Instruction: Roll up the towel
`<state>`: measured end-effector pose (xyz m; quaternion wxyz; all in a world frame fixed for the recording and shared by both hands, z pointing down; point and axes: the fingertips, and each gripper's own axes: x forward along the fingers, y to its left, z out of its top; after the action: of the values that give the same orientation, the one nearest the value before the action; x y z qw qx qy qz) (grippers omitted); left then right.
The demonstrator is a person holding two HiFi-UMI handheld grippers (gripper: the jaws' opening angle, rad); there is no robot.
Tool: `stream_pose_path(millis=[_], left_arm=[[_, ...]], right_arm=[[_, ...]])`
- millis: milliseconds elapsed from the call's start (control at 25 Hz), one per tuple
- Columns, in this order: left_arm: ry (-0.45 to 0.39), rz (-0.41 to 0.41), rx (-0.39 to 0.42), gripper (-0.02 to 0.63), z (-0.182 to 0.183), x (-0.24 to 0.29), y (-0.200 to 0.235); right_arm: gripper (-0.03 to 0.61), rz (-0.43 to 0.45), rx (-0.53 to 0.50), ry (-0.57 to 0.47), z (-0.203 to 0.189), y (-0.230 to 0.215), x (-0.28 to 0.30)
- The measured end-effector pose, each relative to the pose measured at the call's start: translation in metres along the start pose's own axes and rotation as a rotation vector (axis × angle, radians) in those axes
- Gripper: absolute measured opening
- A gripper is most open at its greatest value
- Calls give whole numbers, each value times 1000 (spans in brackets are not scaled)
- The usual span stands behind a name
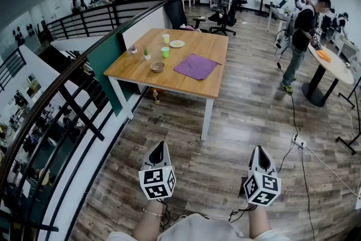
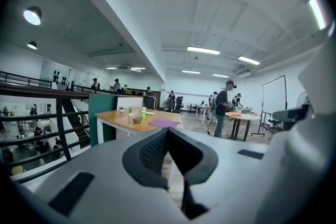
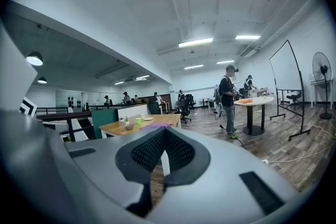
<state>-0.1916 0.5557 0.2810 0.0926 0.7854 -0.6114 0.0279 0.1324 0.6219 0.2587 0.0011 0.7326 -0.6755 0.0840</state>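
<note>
Where towel [image 1: 195, 66] lies, bowl [image 1: 157, 66] sits near.

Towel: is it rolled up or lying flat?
Flat: the towel lies spread out on the table, with no roll started.

Bright, even light from ceiling tubes [image 3: 196, 42]; fisheye bending — dark vignetted corners

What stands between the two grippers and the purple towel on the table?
Nothing visible. Only bare floor separates the left gripper and right gripper from the table, and the towel lies near its front edge. The bowl and cups sit beside it, off the path.
</note>
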Motion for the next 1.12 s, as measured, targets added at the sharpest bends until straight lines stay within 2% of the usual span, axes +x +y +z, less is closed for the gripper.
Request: stream_pose_path(millis=[320, 560, 880, 1120], left_arm=[[9, 10, -12, -3, -7, -6, 9], [8, 8, -22, -2, -9, -10, 12], [10, 1, -20, -3, -7, -19, 8], [10, -14, -18, 56, -8, -29, 7]], right_arm=[[0, -9, -9, 9, -4, 7, -3], [2, 48, 56, 11, -6, 13, -4], [6, 39, 55, 25, -8, 11, -11], [49, 51, 58, 24, -9, 13, -16]])
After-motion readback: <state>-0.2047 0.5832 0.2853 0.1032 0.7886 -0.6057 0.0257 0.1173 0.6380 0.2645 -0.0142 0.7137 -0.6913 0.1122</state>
